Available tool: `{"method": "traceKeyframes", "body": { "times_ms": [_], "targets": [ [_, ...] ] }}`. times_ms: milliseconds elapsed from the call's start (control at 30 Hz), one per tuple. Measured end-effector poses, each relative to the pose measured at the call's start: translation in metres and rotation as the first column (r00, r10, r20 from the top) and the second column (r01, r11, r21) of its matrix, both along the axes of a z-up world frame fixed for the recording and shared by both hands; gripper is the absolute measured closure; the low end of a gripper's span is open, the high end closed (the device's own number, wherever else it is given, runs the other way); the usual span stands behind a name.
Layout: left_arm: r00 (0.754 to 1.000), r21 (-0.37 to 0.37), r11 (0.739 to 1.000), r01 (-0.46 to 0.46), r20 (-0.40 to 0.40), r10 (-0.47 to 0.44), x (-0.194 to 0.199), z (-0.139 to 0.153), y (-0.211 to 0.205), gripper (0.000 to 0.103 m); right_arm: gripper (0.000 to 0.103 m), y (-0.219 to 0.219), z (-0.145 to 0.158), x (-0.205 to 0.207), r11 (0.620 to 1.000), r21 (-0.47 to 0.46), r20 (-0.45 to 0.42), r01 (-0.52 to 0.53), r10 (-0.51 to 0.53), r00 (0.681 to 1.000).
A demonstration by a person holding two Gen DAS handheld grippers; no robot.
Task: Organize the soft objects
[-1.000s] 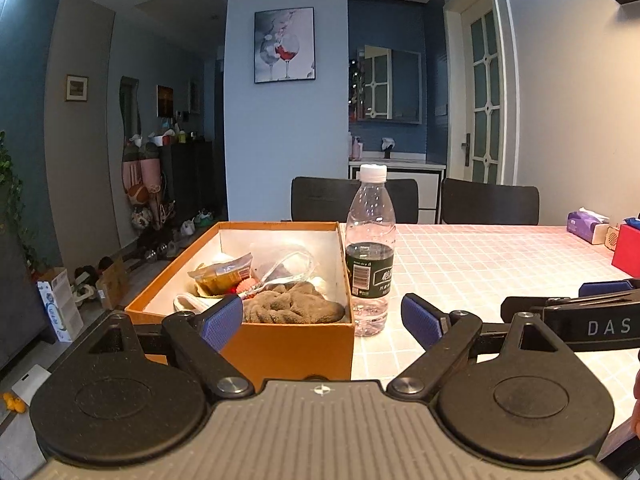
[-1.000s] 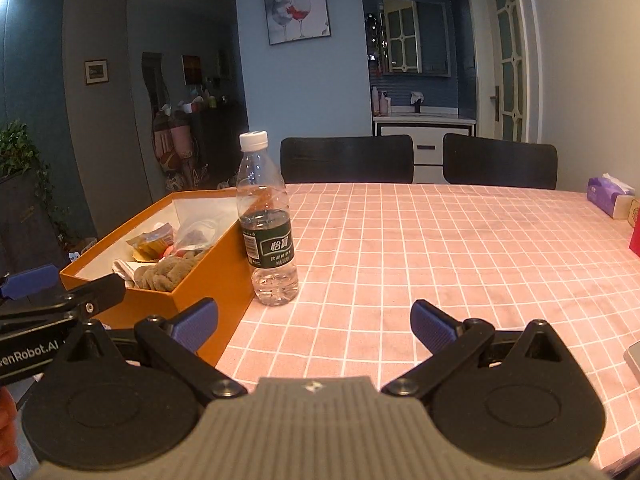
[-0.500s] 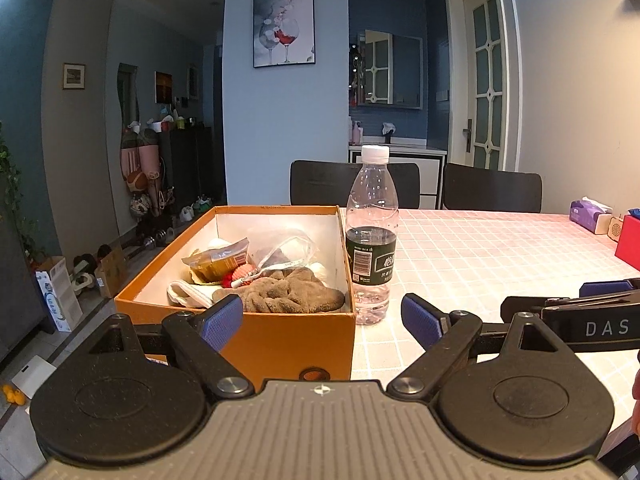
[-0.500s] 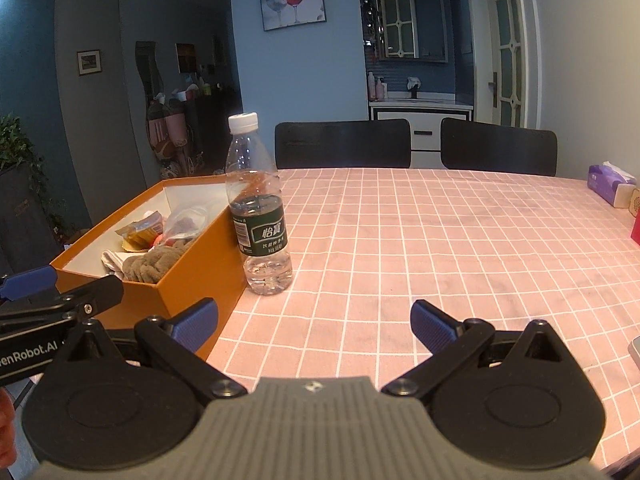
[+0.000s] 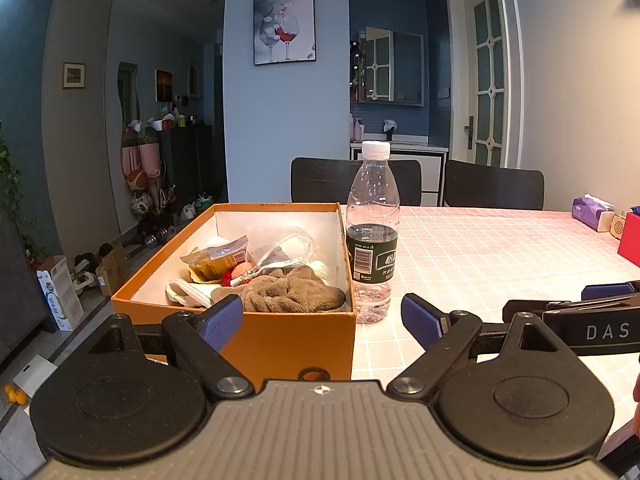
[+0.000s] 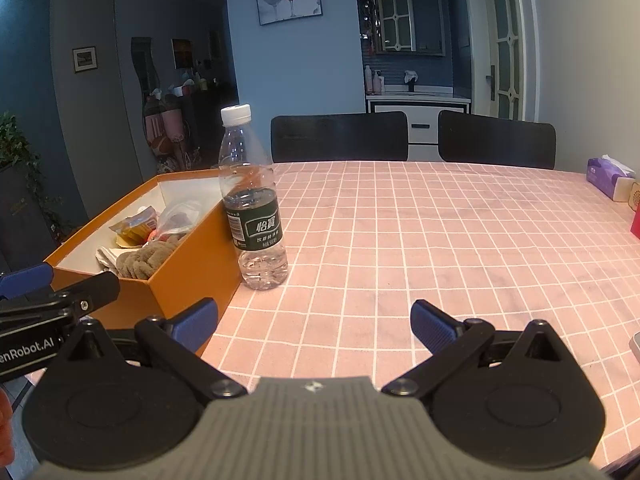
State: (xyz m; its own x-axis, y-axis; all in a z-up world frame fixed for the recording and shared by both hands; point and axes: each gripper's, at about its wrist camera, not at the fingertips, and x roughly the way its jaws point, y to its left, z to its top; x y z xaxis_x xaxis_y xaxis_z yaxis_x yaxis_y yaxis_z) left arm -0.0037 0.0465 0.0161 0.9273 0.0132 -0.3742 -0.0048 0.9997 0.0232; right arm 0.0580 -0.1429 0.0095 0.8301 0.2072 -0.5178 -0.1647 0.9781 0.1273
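An orange box (image 5: 264, 336) (image 6: 192, 272) stands at the table's left end. Inside lie a brown fuzzy cloth (image 5: 288, 294) (image 6: 140, 260), a white cloth (image 5: 186, 294), a snack packet (image 5: 214, 258), a clear plastic bag (image 5: 288, 246) and a small red item (image 5: 240, 272). A clear water bottle (image 5: 372, 236) (image 6: 254, 204) with a green label stands upright against the box's right wall. My left gripper (image 5: 322, 318) hangs open in front of the box, empty. My right gripper (image 6: 314, 322) is open over the tablecloth, right of the box, empty.
The table (image 6: 440, 232) carries a pink checked cloth. A purple tissue pack (image 5: 590, 214) (image 6: 608, 176) and a red box (image 5: 630, 240) sit at the far right. Two black chairs (image 6: 340, 136) stand behind the table. Left of the box the table ends above the floor (image 5: 40, 344).
Both grippers have risen and tilted down a little, so more of the box's inside and the tabletop shows. Both stay open and empty. Box and bottle have not moved.
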Motion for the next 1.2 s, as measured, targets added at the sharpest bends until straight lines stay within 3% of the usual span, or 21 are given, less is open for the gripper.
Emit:
{"method": "traceKeyframes", "body": {
  "times_ms": [1200],
  "targets": [
    [1.000, -0.008, 1.000, -0.005, -0.007, 0.004, -0.0001, -0.0007, -0.0017, 0.000, 0.003, 0.0020, -0.0013, -0.0012, 1.000, -0.002, 0.001, -0.001, 0.001, 1.000]
  ]
}}
